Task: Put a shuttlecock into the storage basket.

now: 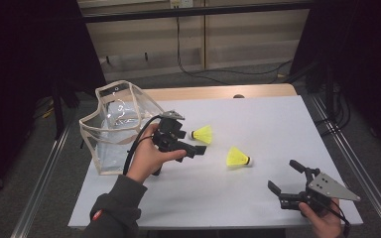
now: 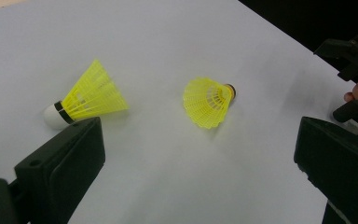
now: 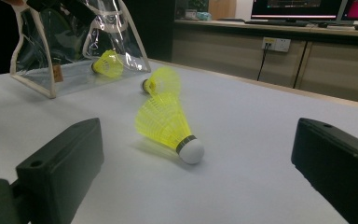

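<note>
High view overhead, facing forward; both gripper views low, share shuttlecocks (image 2: pixel 207 101).

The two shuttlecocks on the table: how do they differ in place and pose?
The near shuttlecock lies mid-table with its white cork toward the right edge; the far shuttlecock lies beside the left tool, cork toward the bag. The near one is closer to the right tool. Both are yellow, on their sides, ungripped.

Pouch (image 3: pixel 74 46) top cut off

Glossy clear plastic pouch (image 1: pixel 114 130); yellow mesh plastic shuttlecocks (image 1: pixel 238 157); matt table (image 1: pixel 258 124).
</note>
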The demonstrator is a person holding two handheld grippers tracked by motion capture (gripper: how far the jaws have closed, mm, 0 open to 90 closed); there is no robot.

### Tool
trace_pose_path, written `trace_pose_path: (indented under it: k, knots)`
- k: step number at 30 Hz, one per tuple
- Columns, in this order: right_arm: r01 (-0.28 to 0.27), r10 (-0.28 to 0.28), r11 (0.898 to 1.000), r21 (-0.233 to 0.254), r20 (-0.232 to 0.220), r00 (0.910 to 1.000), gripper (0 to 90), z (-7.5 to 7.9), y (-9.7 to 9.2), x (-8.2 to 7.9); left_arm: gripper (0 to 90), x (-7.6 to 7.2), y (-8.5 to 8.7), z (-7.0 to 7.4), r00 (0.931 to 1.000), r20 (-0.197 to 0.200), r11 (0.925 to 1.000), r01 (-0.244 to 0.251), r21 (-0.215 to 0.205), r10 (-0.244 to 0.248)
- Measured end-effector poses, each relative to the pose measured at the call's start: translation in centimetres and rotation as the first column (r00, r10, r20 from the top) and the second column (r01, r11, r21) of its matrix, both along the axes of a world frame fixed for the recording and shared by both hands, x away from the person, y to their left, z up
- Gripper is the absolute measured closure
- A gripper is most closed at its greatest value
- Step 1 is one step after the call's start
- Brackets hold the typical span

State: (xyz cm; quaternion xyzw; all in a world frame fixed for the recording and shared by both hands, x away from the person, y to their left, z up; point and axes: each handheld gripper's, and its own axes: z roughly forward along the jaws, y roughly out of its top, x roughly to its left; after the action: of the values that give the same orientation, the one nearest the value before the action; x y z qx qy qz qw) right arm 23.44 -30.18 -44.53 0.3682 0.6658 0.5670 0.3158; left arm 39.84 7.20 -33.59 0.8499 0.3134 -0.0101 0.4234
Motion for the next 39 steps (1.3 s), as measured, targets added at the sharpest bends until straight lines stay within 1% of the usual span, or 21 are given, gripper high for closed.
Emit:
trace_pose_path:
  k: [1, 7, 8, 12, 15, 22, 29, 32, 39]
  knots:
    - [0.0, 0.0, 1.0, 0.0, 0.001, 1.0, 2.0, 0.0, 0.0, 0.0, 1.8, 0.0, -0.1, -0.1, 1.0, -0.005, 1.0, -0.003, -0.007, 0.003]
    - [0.0, 0.0, 1.0, 0.002, 0.001, 1.0, 2.0, 0.0, 0.0, 0.0, 1.7, -0.1, -0.3, -0.5, 1.0, 0.002, 1.0, -0.004, -0.002, 0.004]
    - [0.0, 0.0, 1.0, 0.002, 0.001, 1.0, 2.0, 0.0, 0.0, 0.0, 1.8, -0.1, -0.3, -0.6, 1.0, -0.001, 1.0, -0.006, -0.004, 0.006]
    - [0.0, 0.0, 1.0, 0.004, 0.0, 1.0, 2.0, 0.0, 0.0, 0.0, 1.8, -0.1, -0.5, -0.8, 1.0, 0.006, 1.0, -0.007, -0.006, 0.007]
    - [-0.001, 0.001, 1.0, 0.003, 0.002, 1.0, 2.0, 0.0, 0.0, 0.0, 1.9, -0.2, -0.7, -0.9, 0.9999, 0.011, 0.9999, 0.0, -0.011, 0.0]
    - [-0.002, 0.002, 1.0, 0.005, -0.001, 1.0, 2.0, 0.0, 0.0, 0.0, 2.3, -0.3, -1.2, -1.2, 0.9995, 0.024, 0.9998, 0.02, -0.004, -0.02]
    - [-0.001, 0.001, 1.0, 0.004, -0.001, 1.0, 2.0, 0.0, 0.0, 0.0, 2.3, -0.4, -1.6, -1.7, 0.9996, 0.024, 0.9998, 0.017, -0.007, -0.017]
    - [0.0, 0.0, 1.0, 0.004, 0.0, 1.0, 2.0, 0.0, 0.0, 0.0, 2.4, -0.4, -1.8, -1.9, 0.9993, 0.026, 0.9996, 0.027, 0.003, -0.027]
    - [0.0, 0.0, 1.0, 0.006, 0.0, 1.0, 2.0, 0.0, 0.0, 0.0, 2.6, -0.5, -2.4, -2.4, 0.9991, 0.025, 0.9994, 0.033, 0.002, -0.033]
